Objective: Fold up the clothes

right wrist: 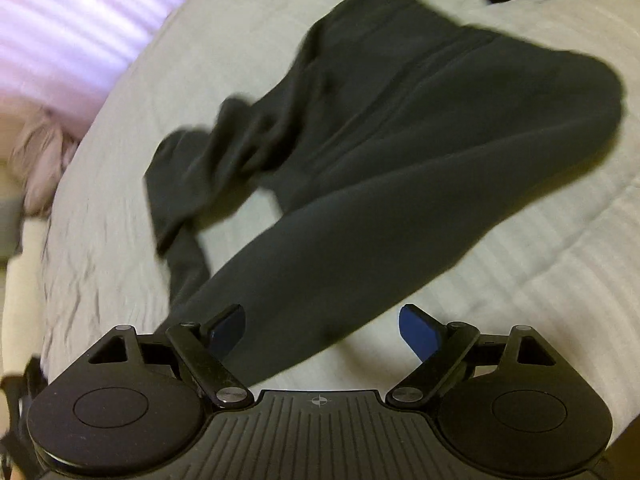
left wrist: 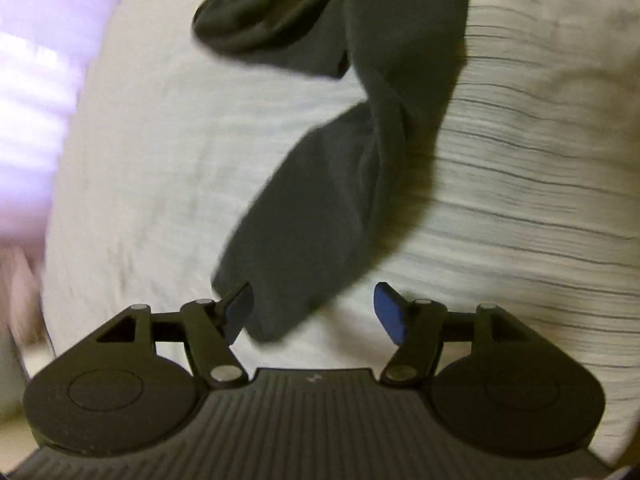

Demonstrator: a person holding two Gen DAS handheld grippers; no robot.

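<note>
Dark leggings [right wrist: 400,140] sprawled on the pale bed [right wrist: 240,40], one leg running lengthwise toward each hand-held gripper. Cuff lying between the released left hand-held gripper [left wrist: 316,312]; right hand-held gripper [right wrist: 322,328] likewise released, over the other leg.

one dark garment [right wrist: 400,152] on one pale bedspread [right wrist: 520,240]; two grippers, left [left wrist: 316,312] and right [right wrist: 324,328].

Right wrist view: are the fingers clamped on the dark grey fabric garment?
No: the right gripper has its fingers spread wide, and the dark grey fabric garment lies loose on the pale bedspread.
</note>
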